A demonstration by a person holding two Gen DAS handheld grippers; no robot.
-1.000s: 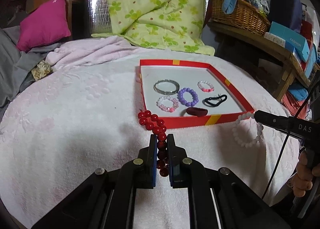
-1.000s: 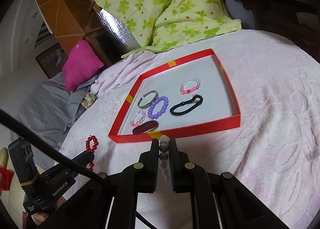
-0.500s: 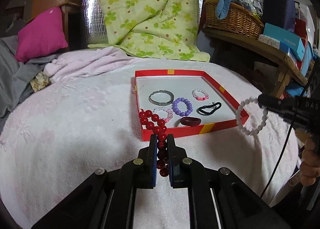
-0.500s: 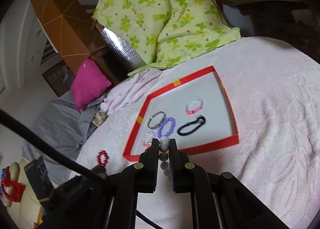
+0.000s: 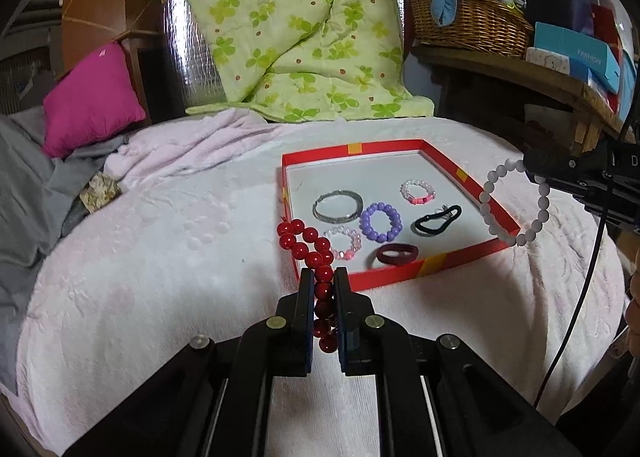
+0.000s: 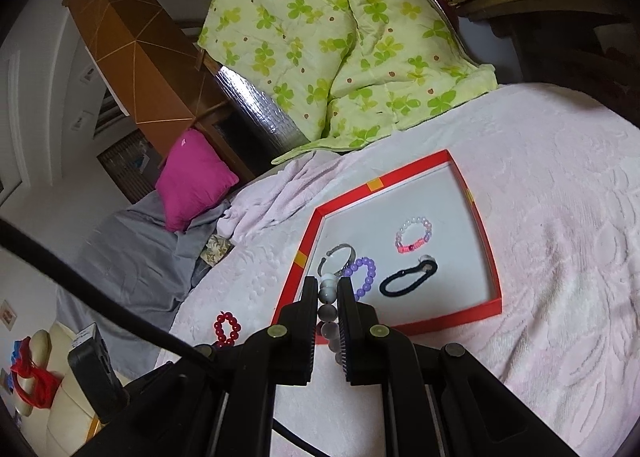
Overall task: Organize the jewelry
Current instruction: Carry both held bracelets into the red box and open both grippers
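Observation:
My left gripper (image 5: 321, 277) is shut on a red bead bracelet (image 5: 304, 243) and holds it above the bed, just in front of the red tray (image 5: 404, 275). My right gripper (image 6: 325, 287) is shut on a white bead bracelet (image 6: 328, 291), which hangs beside the tray's right rim in the left wrist view (image 5: 490, 197). In the tray lie a silver bangle (image 5: 338, 206), a purple bead bracelet (image 5: 380, 222), two pink bead bracelets (image 5: 418, 192), a black hair tie (image 5: 436, 215) and a dark red band (image 5: 397, 254).
The tray rests on a pale pink blanket (image 5: 180, 249) over a bed. A green floral quilt (image 5: 296, 37) and a magenta pillow (image 5: 90, 97) lie behind. A wooden shelf with a wicker basket (image 5: 472, 21) and boxes stands at right.
Both grippers have risen with their bracelets. The white bracelet has lifted off the blanket and moved over the tray's right rim; the red bracelet has come up to the tray's near left corner.

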